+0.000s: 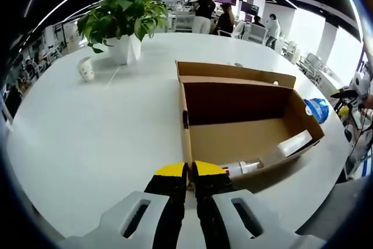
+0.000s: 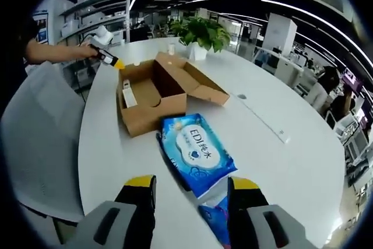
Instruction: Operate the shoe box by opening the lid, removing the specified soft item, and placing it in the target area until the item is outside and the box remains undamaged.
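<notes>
Left gripper view, left to right:
- Small white cup [image 1: 85, 69], upper left, on the white table [image 1: 87, 138].
- Potted plant [image 1: 124, 20] in a white pot, upper left of centre, behind the cup.
- Left gripper [image 1: 190, 173], bottom centre; yellow-tipped jaws closed on the near edge of the shoe box [image 1: 239, 122].
- Shoe box: open cardboard, centre to right, lid flap folded back at the far side; a white tube-like item [image 1: 240, 167] lies inside along the near wall.
- Blue pack [image 1: 318, 109], right, on the table just beyond the box.

Right gripper view, left to right:
- Person's arm [image 2: 52, 51], upper left, holding the left gripper [image 2: 111, 59] at the shoe box's [image 2: 157, 91] corner.
- Grey chair [image 2: 41, 144], left.
- Right gripper [image 2: 191, 186], bottom centre; jaws spread apart, empty.
- Blue soft pack [image 2: 197, 153], centre, flat on the table [image 2: 280, 144], outside and just in front of the box, between the jaw tips.
</notes>
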